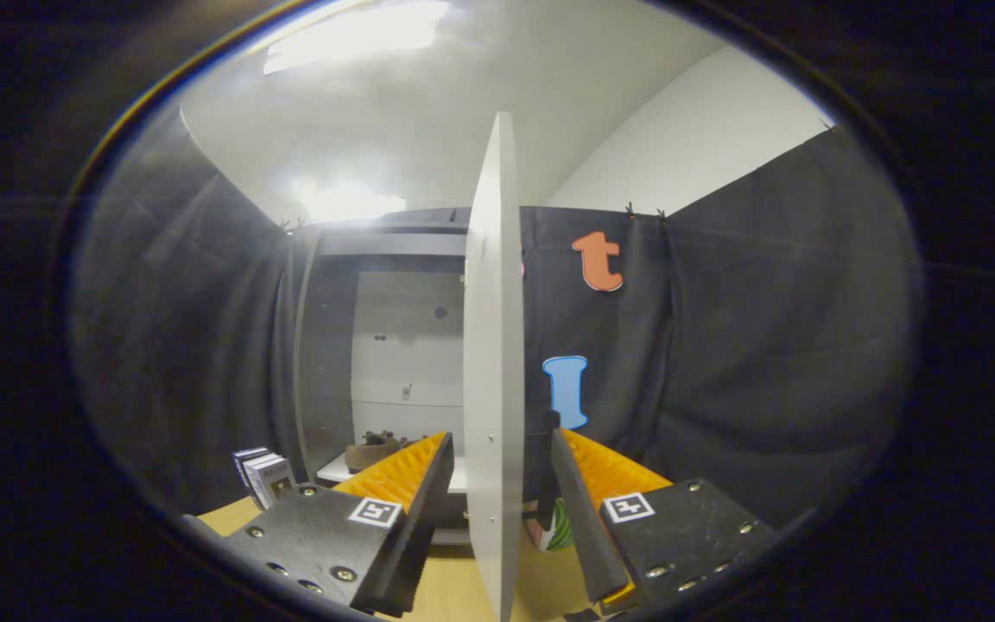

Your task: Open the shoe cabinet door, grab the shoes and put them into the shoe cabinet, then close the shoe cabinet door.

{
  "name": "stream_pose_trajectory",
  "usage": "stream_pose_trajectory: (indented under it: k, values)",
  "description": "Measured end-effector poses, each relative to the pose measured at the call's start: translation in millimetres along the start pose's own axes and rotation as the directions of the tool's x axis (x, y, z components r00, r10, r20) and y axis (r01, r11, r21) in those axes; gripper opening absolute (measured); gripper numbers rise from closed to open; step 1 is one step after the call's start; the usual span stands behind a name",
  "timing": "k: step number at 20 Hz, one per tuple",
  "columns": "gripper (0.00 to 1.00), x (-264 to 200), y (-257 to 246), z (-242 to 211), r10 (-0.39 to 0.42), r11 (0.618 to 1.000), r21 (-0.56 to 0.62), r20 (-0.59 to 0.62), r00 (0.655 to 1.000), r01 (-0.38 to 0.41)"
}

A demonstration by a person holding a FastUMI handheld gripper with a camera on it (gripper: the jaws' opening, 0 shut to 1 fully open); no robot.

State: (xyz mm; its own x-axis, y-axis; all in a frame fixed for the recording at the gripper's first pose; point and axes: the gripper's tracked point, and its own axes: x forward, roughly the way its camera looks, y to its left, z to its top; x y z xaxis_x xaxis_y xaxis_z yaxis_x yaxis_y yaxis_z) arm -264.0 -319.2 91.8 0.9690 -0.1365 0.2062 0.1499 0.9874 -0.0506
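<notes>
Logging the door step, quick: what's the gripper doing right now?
Gripper: open, fingers either side of the cabinet door edge, not clamped on it.

The gripper (502,449) is level, fingers spread apart, one on each side of the cabinet door (493,345) edge, neither visibly pressing it.

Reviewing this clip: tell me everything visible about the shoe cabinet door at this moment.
The shoe cabinet door is a flat, pale, board-like panel, seen edge-on and upright. It stands swung open, its free edge pointing at the camera, with small fittings dotting its face. It sits between the two fingers of the gripper, which straddle it with gaps on both sides, so the gripper looks open. Behind it, the shoe cabinet is open, with a brown shoe on its shelf.
</notes>
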Motion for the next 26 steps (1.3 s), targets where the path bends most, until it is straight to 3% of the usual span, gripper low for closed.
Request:
stream_pose_trajectory:
  k: [5, 12, 19, 26]
  values:
    - [0.70, 7.1, -41.6, -5.8, -0.055, 0.998, -0.007, -0.006, 0.998, 0.054]
    - [0.70, 29.3, -41.9, -38.4, -0.022, 1.000, 0.009, -0.112, 0.993, 0.023]
    - [0.70, 27.7, -5.6, -37.4, 0.107, 0.992, 0.085, -0.112, 0.988, -0.098]
    - [0.70, 34.4, 83.5, -47.2, 0.273, 0.957, 0.140, -0.124, 0.954, -0.256]
